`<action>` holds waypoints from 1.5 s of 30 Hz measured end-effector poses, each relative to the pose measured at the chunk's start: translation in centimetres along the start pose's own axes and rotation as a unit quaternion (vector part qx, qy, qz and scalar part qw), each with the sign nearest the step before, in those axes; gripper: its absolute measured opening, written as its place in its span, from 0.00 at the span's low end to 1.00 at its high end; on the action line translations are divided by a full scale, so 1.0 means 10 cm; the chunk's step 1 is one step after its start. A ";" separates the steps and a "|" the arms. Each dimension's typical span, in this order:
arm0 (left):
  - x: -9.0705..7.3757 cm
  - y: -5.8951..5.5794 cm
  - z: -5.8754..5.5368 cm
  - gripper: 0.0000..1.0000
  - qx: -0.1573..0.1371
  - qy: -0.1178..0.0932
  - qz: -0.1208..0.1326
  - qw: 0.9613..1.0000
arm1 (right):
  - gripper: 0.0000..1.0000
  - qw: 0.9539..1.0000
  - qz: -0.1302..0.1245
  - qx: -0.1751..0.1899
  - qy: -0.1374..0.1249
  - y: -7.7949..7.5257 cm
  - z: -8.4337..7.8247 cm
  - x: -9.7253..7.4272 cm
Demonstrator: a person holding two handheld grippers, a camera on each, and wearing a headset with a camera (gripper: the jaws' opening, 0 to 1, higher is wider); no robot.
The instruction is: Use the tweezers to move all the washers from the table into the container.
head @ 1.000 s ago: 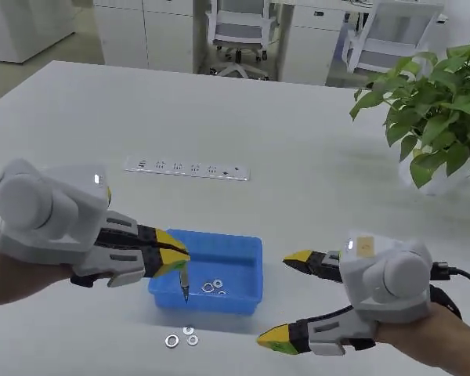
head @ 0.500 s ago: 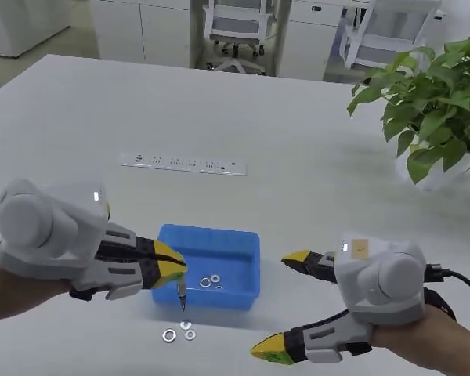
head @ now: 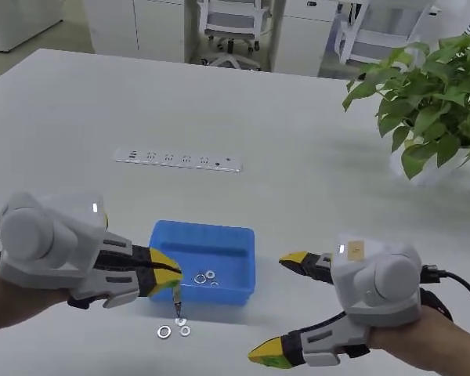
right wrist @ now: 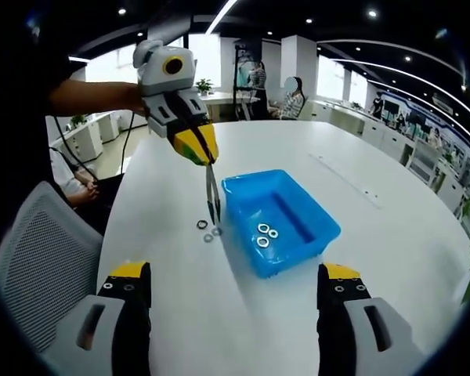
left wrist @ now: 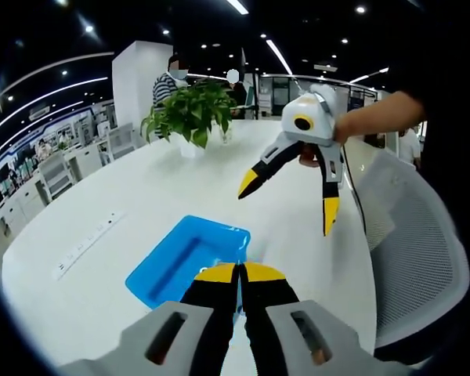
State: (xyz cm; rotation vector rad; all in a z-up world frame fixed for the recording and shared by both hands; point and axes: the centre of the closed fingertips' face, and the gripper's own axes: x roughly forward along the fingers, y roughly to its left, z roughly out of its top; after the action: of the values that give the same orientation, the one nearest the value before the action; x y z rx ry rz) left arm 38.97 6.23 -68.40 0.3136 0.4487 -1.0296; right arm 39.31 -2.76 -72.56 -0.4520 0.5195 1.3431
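Pinching the tweezers [head: 177, 301] between fingers drawn tight together, the left gripper [head: 172, 276] hangs at the near-left corner of the blue container [head: 207, 229]. The tweezer tips point down at three loose washers [head: 164, 332] on the tabletop [head: 298, 180], just near of the container. Whether the tips touch or grip one is too small to tell. Three other washers [head: 200, 278] lie inside the container, toward its near side. From the left gripper view, the yellow fingers hide nearly all of the tweezers. The right gripper [head: 270, 308] hovers right of the container, fingers spread wide and holding nothing.
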 end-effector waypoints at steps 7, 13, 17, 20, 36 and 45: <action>0.04 0.00 -0.03 0.06 0.000 0.000 -0.003 1.000 | 0.88 1.000 0.001 0.004 0.004 0.03 -0.05 0.00; 0.06 0.01 -0.05 0.06 0.002 0.001 -0.003 1.000 | 0.88 1.000 0.000 0.005 0.007 0.03 -0.07 0.00; 0.08 0.01 -0.07 0.06 0.004 0.003 -0.004 1.000 | 0.88 1.000 0.001 0.006 0.007 0.03 -0.08 0.00; 0.09 0.01 -0.07 0.06 0.005 0.002 -0.004 1.000 | 0.88 1.000 0.002 0.008 0.009 0.04 -0.09 0.00; 0.10 0.00 -0.08 0.06 0.000 -0.004 -0.014 1.000 | 0.83 1.000 0.010 -0.001 0.006 0.06 -0.05 0.04; 0.08 -0.01 -0.10 0.05 0.008 0.000 -0.026 1.000 | 0.72 0.999 0.032 -0.033 -0.004 0.09 0.07 0.14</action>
State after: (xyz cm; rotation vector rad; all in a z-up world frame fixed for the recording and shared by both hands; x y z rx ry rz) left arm 39.02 6.02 -69.68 0.3177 0.4501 -1.0842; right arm 38.65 -1.09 -72.82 -0.4876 0.4863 1.4267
